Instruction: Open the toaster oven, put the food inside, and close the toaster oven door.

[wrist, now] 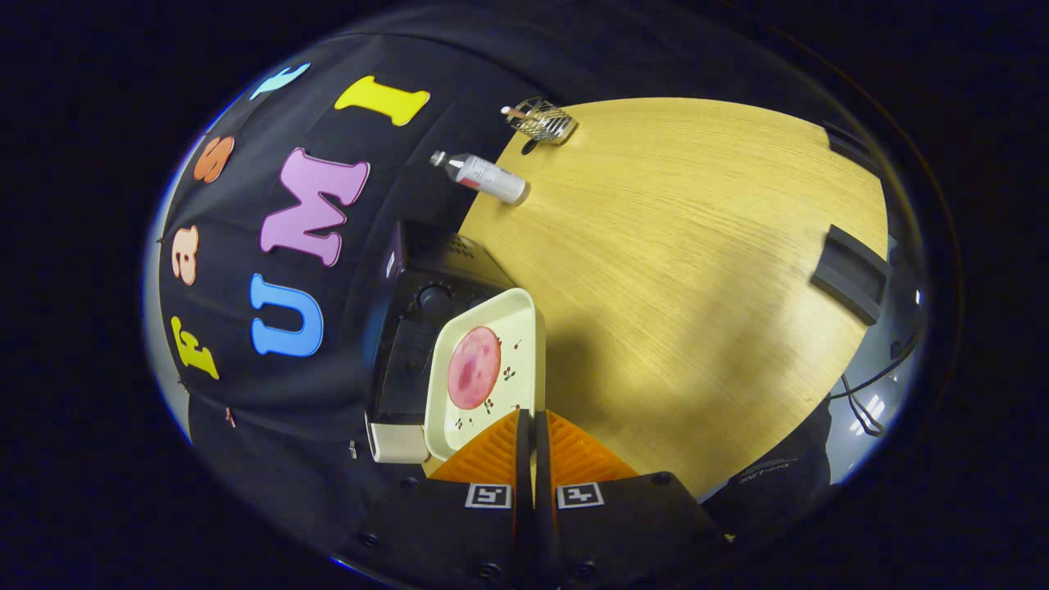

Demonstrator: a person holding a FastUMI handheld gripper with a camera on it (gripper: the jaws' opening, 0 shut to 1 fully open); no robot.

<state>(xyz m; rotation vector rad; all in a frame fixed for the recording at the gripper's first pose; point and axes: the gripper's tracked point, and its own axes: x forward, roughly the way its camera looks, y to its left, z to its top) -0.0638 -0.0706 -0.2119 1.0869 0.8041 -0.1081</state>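
Oven [426, 328] sits at table [697, 270] edge by the wall. Gripper [533, 422] pinches rim of plate [524, 344], carrying meat slice [474, 367], held over the oven. Bottle [483, 176] and rack [541, 121] lie beyond.

Cream plate [524, 328], small cherry motifs; pink food [474, 367]; black toaster oven [410, 328]; light wood-grain table [697, 287].

A pale wood-grain counter [697, 246] carries soft shadow. Black cloth [344, 106] forms the booth wall beside it. At the counter's far edge from the cloth sits a black block [851, 273], with dark cables [869, 393] trailing just beyond over a lit grey floor.
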